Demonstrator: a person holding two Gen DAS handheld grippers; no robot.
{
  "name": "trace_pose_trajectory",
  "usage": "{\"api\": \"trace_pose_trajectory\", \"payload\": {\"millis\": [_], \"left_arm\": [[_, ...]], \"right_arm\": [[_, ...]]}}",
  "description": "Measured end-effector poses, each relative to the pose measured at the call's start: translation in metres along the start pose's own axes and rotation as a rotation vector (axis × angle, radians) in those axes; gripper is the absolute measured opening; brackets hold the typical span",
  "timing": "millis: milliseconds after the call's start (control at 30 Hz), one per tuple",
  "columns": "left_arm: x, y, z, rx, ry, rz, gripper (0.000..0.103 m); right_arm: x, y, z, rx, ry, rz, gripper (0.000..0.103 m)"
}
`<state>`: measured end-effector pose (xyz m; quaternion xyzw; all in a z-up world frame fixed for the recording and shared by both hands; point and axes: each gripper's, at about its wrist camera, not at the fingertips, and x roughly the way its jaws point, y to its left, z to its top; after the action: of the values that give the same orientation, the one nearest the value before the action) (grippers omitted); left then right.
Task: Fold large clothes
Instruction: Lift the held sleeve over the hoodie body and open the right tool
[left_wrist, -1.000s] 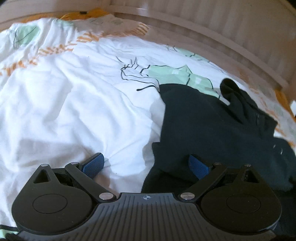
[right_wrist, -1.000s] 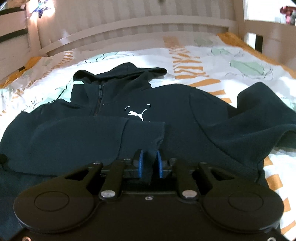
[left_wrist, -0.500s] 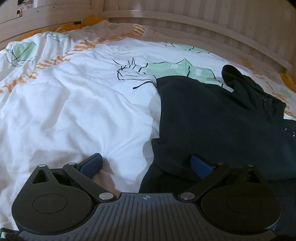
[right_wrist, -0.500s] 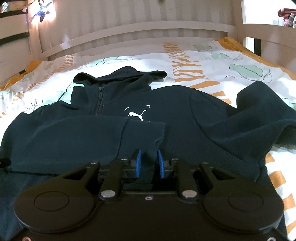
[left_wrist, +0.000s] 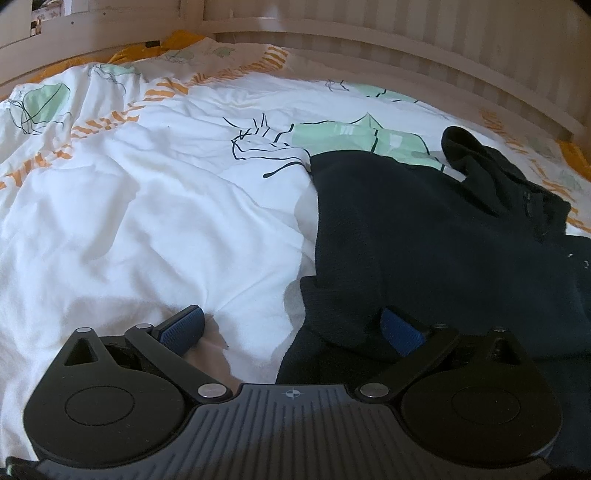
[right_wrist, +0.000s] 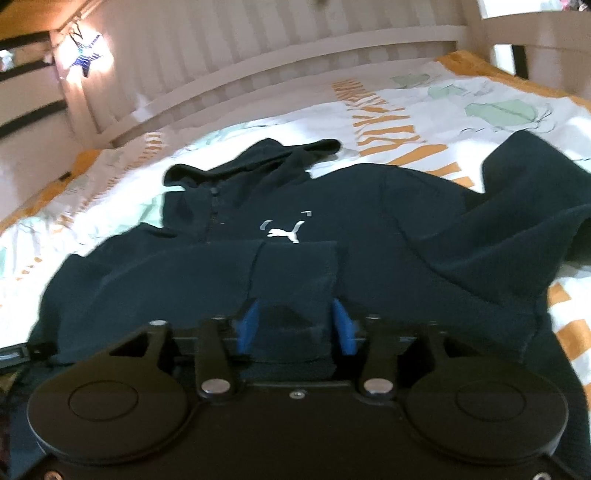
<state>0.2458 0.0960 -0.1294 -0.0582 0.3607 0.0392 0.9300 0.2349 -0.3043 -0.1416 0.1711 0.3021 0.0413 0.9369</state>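
A dark navy hoodie (right_wrist: 388, 221) with a white cat logo lies face up on the bed, hood toward the slatted rail. One sleeve (right_wrist: 166, 273) is folded across its chest, and the cuff (right_wrist: 295, 273) ends between the blue pads of my right gripper (right_wrist: 295, 325). Those jaws are opening and the pads stand off the cuff. The other sleeve (right_wrist: 535, 192) sprawls to the right. In the left wrist view, my left gripper (left_wrist: 291, 325) is open wide at the hoodie's (left_wrist: 424, 229) near left edge. Its right pad (left_wrist: 400, 330) is partly hidden by a fold of dark cloth.
A white duvet (left_wrist: 147, 221) with orange and green prints covers the bed. A slatted wooden rail (right_wrist: 295, 48) runs along the far side. A lit star lamp (right_wrist: 86, 59) hangs at the far left corner. The bed post (right_wrist: 476, 40) stands at the far right.
My right gripper's pads, pinched tight on the cuff before, have spread apart and let go of it. The right view has tilted. The left gripper stays open in place.
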Motion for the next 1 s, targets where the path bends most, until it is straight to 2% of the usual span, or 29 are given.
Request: {"api": "trace_pose_trajectory", "payload": {"millis": [133, 233, 367, 467, 667, 767, 900, 933, 1000], "left_arm": [[-0.012, -0.005, 0.005, 0.017, 0.004, 0.030, 0.103], [-0.031, -0.016, 0.009, 0.045, -0.041, 0.020, 0.103], [-0.055, -0.050, 0.020, 0.117, -0.104, -0.030, 0.103], [-0.064, -0.084, 0.029, 0.164, -0.140, -0.099, 0.103], [-0.048, -0.148, 0.028, 0.233, -0.114, -0.220, 0.103], [-0.029, -0.170, 0.017, 0.267, -0.077, -0.225, 0.103], [0.005, -0.185, -0.010, 0.326, 0.022, -0.193, 0.103], [0.007, -0.181, -0.017, 0.306, -0.017, -0.210, 0.103], [0.006, -0.177, -0.018, 0.289, -0.024, -0.224, 0.103]], "right_arm": [[-0.017, -0.008, 0.007, 0.047, 0.014, 0.056, 0.085], [-0.043, -0.018, 0.013, 0.035, -0.007, 0.072, 0.085], [-0.081, -0.044, 0.029, -0.002, -0.048, 0.040, 0.085], [-0.107, -0.073, 0.046, -0.013, -0.084, -0.026, 0.087], [-0.131, -0.143, 0.084, 0.012, -0.128, -0.221, 0.089], [-0.135, -0.183, 0.098, 0.073, -0.136, -0.298, 0.089], [-0.132, -0.234, 0.105, 0.191, -0.120, -0.384, 0.089], [-0.131, -0.246, 0.106, 0.221, -0.113, -0.401, 0.089], [-0.127, -0.269, 0.103, 0.287, -0.089, -0.420, 0.089]]}}
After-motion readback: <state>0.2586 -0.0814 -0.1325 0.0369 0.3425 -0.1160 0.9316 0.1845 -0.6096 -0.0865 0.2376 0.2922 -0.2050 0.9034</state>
